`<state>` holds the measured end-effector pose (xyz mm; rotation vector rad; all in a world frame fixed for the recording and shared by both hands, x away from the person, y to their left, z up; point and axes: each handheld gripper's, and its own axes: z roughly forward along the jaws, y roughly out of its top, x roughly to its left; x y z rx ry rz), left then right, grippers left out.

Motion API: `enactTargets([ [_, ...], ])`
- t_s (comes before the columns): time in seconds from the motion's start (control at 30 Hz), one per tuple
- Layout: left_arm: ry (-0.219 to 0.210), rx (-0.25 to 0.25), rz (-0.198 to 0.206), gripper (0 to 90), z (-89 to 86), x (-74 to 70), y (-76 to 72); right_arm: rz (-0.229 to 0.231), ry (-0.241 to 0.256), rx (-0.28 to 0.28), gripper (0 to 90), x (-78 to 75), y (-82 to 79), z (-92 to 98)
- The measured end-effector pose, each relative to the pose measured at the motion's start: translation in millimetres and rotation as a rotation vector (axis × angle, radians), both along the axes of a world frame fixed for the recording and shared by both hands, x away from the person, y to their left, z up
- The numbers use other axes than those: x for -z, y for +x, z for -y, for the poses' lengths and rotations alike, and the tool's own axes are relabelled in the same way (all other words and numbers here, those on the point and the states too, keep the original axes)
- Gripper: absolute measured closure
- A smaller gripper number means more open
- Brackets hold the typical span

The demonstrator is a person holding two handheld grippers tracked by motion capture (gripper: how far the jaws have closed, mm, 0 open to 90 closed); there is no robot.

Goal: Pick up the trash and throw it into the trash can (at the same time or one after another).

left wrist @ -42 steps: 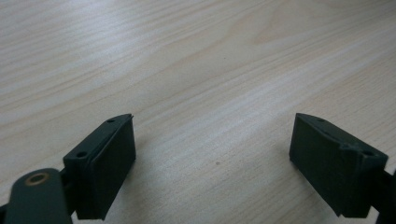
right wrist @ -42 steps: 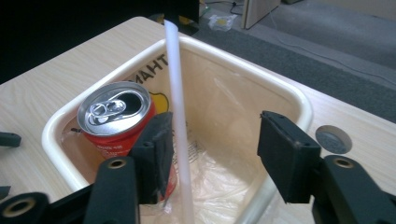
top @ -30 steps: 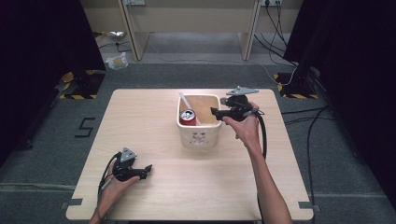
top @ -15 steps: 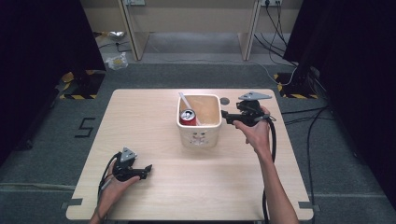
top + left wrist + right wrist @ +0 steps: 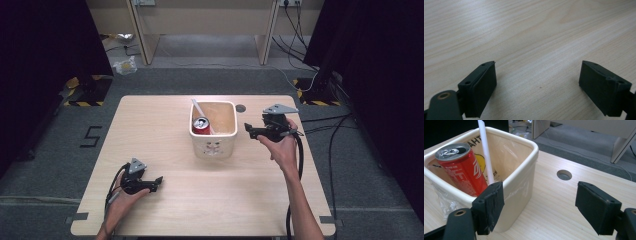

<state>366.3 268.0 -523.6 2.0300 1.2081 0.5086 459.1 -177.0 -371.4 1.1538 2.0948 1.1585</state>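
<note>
A cream square bin stands mid-table, lined with clear plastic. Inside it a red soda can stands upright, and a white tube leans against the back corner. To the right of the bin, and clear of it, my right gripper is held open with nothing between its jaws. My left gripper rests low over the bare wood at the front left, open and holding nothing.
A round cable hole pierces the wooden table behind the right gripper. Cables trail off the right edge onto the grey floor. A wooden desk frame stands beyond the far edge.
My right gripper has drawn back to the right, from over the bin's right rim to beside the bin. The left gripper has stayed where it was.
</note>
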Motion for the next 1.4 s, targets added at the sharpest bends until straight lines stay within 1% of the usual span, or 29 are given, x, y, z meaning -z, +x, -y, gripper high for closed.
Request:
enactTargets([
  [0.33,0.0,0.001,0.0,13.6,0.0,0.0,0.0,0.009,0.009,0.009,21.9,2.1,-9.0,8.0],
  [0.7,0.0,0.0,0.0,13.6,0.0,0.0,0.0,-0.013,0.014,0.028,21.9,14.8,-14.3,20.9],
  [0.8,0.0,0.0,0.0,13.6,0.0,0.0,0.0,-0.01,0.013,0.033,21.9,17.3,-15.7,23.8],
  [1.07,0.0,0.0,0.0,13.5,0.0,0.0,0.0,0.0,0.01,0.033,21.8,16.9,-21.1,27.0],
  [1.27,0.0,0.0,0.0,13.6,0.0,0.0,0.0,-0.01,0.002,0.029,21.8,24.0,-24.8,28.9],
  [1.33,0.0,0.0,0.0,13.6,0.0,0.0,0.0,-0.016,-0.029,0.035,21.7,28.4,-26.8,31.2],
  [1.37,0.0,0.0,0.0,13.6,0.0,0.0,0.0,-0.011,-0.035,0.039,21.7,29.2,-27.7,31.8],
  [1.4,0.0,0.0,0.0,13.6,0.0,0.0,0.0,-0.006,-0.028,0.043,21.8,30.0,-28.9,32.5],
])
